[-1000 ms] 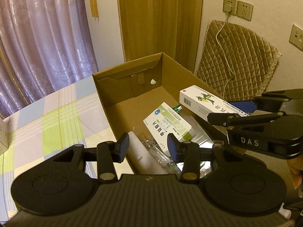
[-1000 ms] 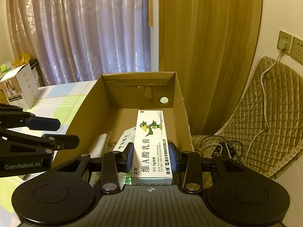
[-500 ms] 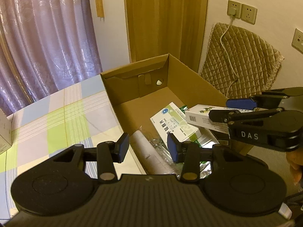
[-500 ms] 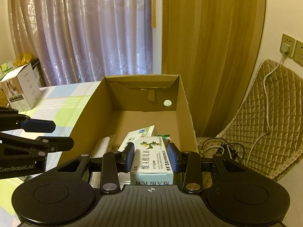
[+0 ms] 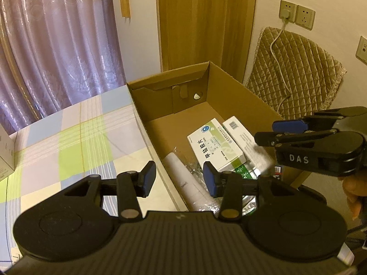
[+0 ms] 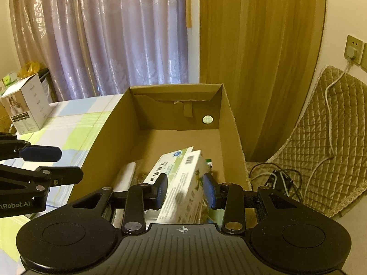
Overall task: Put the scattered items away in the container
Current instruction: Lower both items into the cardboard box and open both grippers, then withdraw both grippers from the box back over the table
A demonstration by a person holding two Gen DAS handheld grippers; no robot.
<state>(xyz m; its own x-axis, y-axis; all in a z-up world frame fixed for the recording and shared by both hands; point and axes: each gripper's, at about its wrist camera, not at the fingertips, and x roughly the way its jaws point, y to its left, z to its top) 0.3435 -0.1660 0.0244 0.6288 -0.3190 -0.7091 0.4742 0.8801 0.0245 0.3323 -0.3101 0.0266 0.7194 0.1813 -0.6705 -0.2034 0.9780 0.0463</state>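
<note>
An open cardboard box (image 5: 240,87) (image 6: 179,112) stands at the table's right edge. Inside lie a green-and-white medicine box (image 5: 213,144) (image 6: 165,167), a white roll (image 5: 183,176) (image 6: 126,174) and clear wrapping. The white ointment box (image 5: 240,135) (image 6: 183,183) is tilted and blurred, leaning on the medicine box below my right gripper (image 6: 184,190) (image 5: 266,131), which is open over the box's near right side. My left gripper (image 5: 179,178) (image 6: 70,163) is open and empty above the box's left wall.
A checked tablecloth (image 5: 80,142) covers the table left of the box. A white carton (image 6: 27,105) stands at the far left. A quilted chair (image 5: 293,68) and tangled cables (image 6: 275,178) sit to the right. Curtains and a wooden door are behind.
The ointment box was held level in my right gripper; it has come out of the fingers, tipped over and dropped into the cardboard box. Both grippers have drawn back a little.
</note>
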